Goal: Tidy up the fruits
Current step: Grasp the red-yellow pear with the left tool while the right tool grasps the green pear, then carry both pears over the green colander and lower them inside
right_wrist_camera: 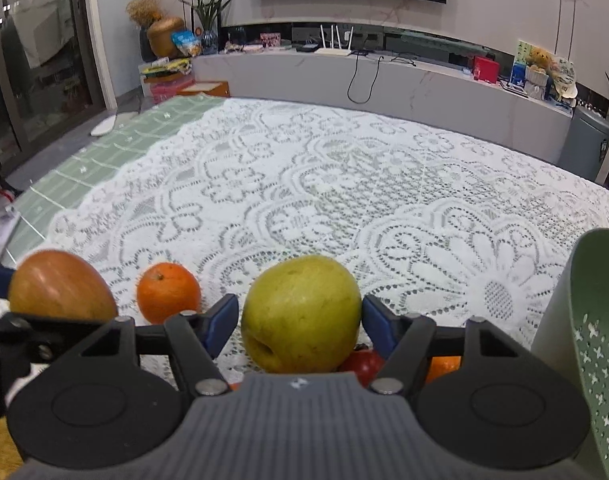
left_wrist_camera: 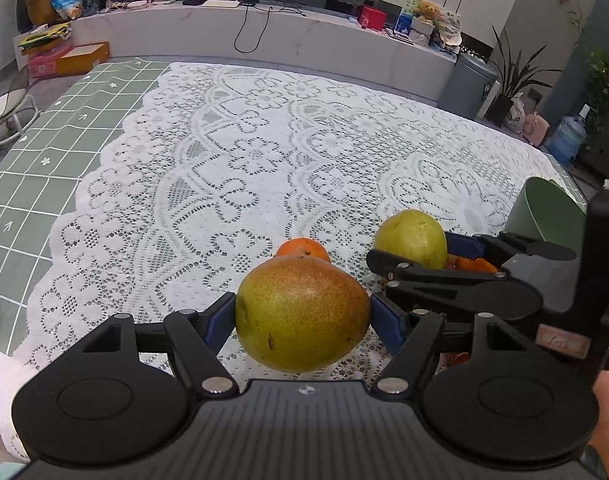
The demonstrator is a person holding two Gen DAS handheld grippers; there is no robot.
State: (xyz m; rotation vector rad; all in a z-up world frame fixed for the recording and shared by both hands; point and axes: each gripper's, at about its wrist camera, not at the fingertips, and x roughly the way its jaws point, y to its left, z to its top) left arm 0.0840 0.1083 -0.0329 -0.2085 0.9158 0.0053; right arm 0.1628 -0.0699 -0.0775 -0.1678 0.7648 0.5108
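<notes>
My left gripper (left_wrist_camera: 302, 306) is shut on a speckled green-and-red mango (left_wrist_camera: 304, 316), held off the lace cloth with a blue pad on each side. The mango (right_wrist_camera: 60, 286) also shows at the left of the right wrist view. Behind it an orange (left_wrist_camera: 302, 249) rests on the cloth, to the left of the apple (right_wrist_camera: 168, 292). My right gripper (right_wrist_camera: 300, 309) has its blue pads against both sides of a yellow-green apple (right_wrist_camera: 300, 316). From the left wrist view that apple (left_wrist_camera: 410, 238) sits between the right gripper's fingers (left_wrist_camera: 462, 245).
A green perforated basket (right_wrist_camera: 584, 320) stands at the right edge of the table (left_wrist_camera: 544, 212). A red fruit (right_wrist_camera: 364, 364) and another orange (right_wrist_camera: 444, 366) lie under the right gripper. White lace cloth (right_wrist_camera: 344, 184) covers a green checked tablecloth (left_wrist_camera: 64, 120).
</notes>
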